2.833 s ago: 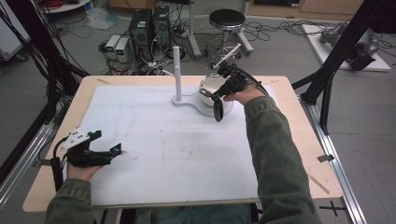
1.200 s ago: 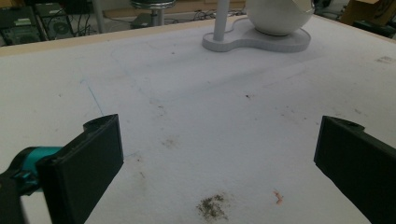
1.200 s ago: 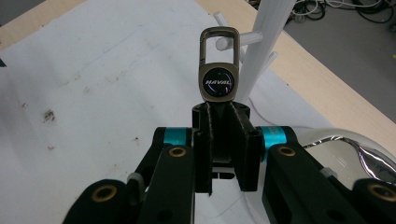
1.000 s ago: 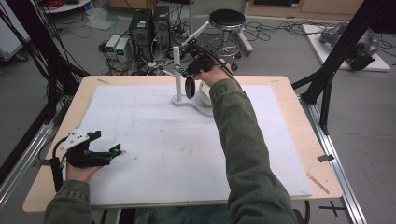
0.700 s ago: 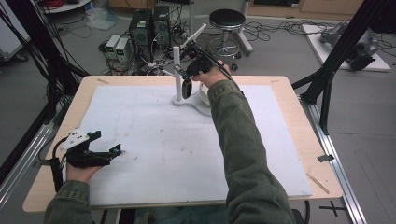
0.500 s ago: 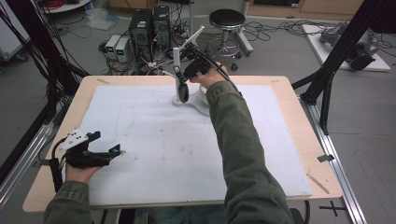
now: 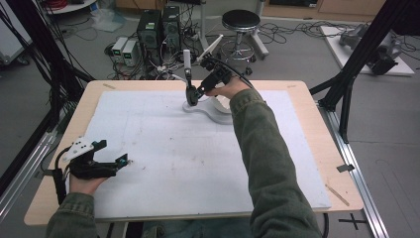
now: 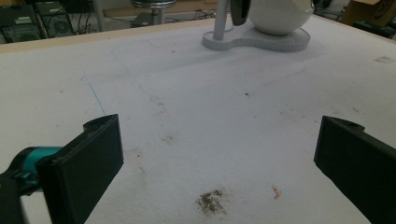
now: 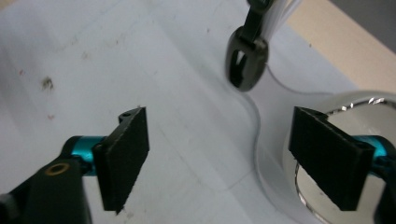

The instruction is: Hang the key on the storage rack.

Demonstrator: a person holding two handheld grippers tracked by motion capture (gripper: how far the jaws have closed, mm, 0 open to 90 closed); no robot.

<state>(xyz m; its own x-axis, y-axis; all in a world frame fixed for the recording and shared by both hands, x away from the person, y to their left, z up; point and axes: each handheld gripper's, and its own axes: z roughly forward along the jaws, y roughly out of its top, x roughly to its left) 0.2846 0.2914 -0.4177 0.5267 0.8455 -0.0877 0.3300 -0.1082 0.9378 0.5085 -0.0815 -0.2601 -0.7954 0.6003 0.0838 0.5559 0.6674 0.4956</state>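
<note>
A white stand [image 7: 200, 108] at the table's far middle has an upright post [image 7: 186, 62] and a round bowl [image 7: 224, 103] with a shiny inside [image 9: 359, 116]. A dark slotted utensil [image 7: 190, 96] hangs down along the post [image 9: 280, 14]. My right gripper [image 7: 202, 89] sits just right of it; its jaws have just been opening, and now it [image 9: 219, 158] stands open with nothing between the pads, the utensil [image 9: 246, 58] just beyond them. My left gripper [image 7: 118, 161] rests open at the near left, empty [image 8: 219, 172], facing the stand [image 8: 257, 42].
A white sheet [image 7: 198, 158] with smudges covers the wooden table [image 7: 317, 129]. Black frame legs [image 7: 346, 84] stand at the right edge. On the floor behind are computer boxes [image 7: 158, 27], cables and a stool [image 7: 240, 22].
The right hand carried the dark utensil from the bowl over to the post. Its jaws then opened and the hand drew slightly back, leaving the utensil hanging. The left hand stayed still.
</note>
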